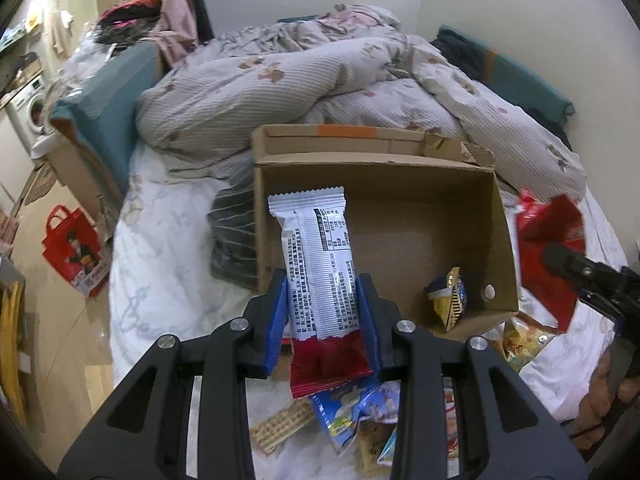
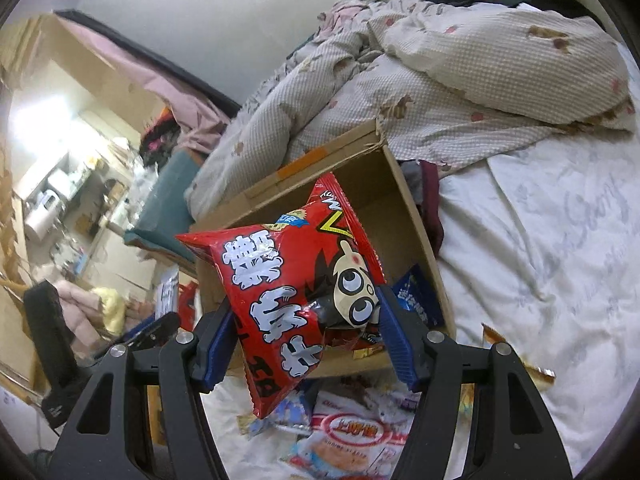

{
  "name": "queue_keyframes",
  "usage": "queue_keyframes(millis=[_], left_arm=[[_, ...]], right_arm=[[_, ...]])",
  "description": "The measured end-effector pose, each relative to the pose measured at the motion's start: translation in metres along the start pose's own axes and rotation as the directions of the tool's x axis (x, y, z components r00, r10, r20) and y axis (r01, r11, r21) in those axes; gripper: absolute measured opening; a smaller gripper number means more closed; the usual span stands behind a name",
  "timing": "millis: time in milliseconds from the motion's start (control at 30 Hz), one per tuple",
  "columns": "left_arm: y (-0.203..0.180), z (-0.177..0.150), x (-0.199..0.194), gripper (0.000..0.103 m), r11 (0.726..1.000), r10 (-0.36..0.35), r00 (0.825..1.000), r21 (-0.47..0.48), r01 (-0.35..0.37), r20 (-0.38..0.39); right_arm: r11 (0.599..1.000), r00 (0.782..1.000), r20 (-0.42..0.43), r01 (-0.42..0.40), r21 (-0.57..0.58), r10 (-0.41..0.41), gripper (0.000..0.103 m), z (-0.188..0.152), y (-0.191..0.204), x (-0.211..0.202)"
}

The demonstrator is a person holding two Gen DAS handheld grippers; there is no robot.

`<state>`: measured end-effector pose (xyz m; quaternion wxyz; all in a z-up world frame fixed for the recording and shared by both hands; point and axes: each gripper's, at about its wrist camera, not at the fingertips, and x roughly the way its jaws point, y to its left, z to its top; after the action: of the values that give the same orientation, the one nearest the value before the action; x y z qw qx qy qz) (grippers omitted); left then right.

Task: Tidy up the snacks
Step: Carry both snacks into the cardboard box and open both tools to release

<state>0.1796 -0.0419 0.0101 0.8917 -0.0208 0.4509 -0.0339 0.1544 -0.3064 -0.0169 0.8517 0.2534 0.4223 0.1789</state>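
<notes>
Loose snack packets (image 1: 352,412) on bed sheet (image 1: 160,280) | left claw (image 1: 326,320) clamped on white-and-red wafer packet (image 1: 320,280), over cardboard box (image 1: 400,216) near edge | right claw (image 2: 308,344) clamped on red chip bag (image 2: 288,292), before box | yellow snack pouch (image 1: 450,300) inside box | rumpled duvet (image 1: 300,80) behind.

Glossy foil snack bar wrapper (image 1: 320,264) and red chip bag (image 2: 296,300), matt cardboard box (image 1: 400,216), crinkled cloth quilt (image 1: 320,80).
</notes>
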Motion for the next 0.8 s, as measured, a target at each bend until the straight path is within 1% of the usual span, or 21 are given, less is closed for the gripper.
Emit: queue_keyframes(millis=[67, 167, 233, 333, 467, 633, 700, 733, 767, 800], left_arm=[[-0.003, 0.0, 0.009, 0.03, 1.0, -0.016, 1.0, 0.0, 0.016, 0.002], [-0.003, -0.003, 0.019, 0.03, 1.0, -0.014, 1.0, -0.004, 0.014, 0.011], [-0.003, -0.004, 0.03, 0.03, 0.999, -0.029, 0.999, -0.015, 0.029, -0.013], [-0.001, -0.008, 0.038, 0.03, 0.999, -0.038, 0.999, -0.031, 0.037, -0.027], [-0.001, -0.011, 0.044, 0.03, 0.998, -0.051, 0.997, -0.038, 0.049, -0.053], [-0.003, -0.012, 0.049, 0.03, 0.999, -0.041, 0.997, -0.03, 0.039, -0.062], [-0.001, -0.011, 0.049, 0.03, 0.999, -0.033, 0.998, -0.034, 0.031, -0.058], [0.0, -0.01, 0.05, 0.03, 0.999, -0.031, 0.998, -0.036, 0.029, -0.057], [0.0, -0.01, 0.051, 0.03, 0.999, -0.028, 0.998, -0.039, 0.026, -0.056], [0.0, -0.01, 0.051, 0.03, 0.999, -0.027, 0.998, -0.043, 0.024, -0.055]], right_arm=[[1.0, 1.0, -0.022, 0.009, -0.021, -0.009, 0.067, 0.001, 0.003, 0.012], [1.0, 0.999, -0.051, 0.009, -0.025, -0.01, 0.068, -0.002, 0.005, 0.026], [1.0, 0.997, -0.077, 0.002, -0.024, -0.004, 0.068, -0.005, 0.005, 0.035], [0.999, 0.994, -0.11, -0.004, -0.037, 0.0, 0.068, -0.009, 0.008, 0.045], [0.999, 0.992, -0.128, 0.001, -0.043, -0.006, 0.068, -0.012, 0.009, 0.053], [1.0, 0.991, -0.133, 0.002, -0.019, -0.004, 0.069, -0.012, 0.007, 0.059], [1.0, 0.99, -0.139, -0.001, -0.001, 0.001, 0.071, -0.01, 0.006, 0.062], [1.0, 0.99, -0.141, -0.004, 0.009, 0.005, 0.074, -0.01, 0.005, 0.062], [1.0, 0.989, -0.144, -0.007, 0.022, 0.01, 0.081, -0.009, 0.004, 0.063], [0.999, 0.989, -0.147, -0.012, 0.036, 0.017, 0.085, -0.009, 0.002, 0.063]])
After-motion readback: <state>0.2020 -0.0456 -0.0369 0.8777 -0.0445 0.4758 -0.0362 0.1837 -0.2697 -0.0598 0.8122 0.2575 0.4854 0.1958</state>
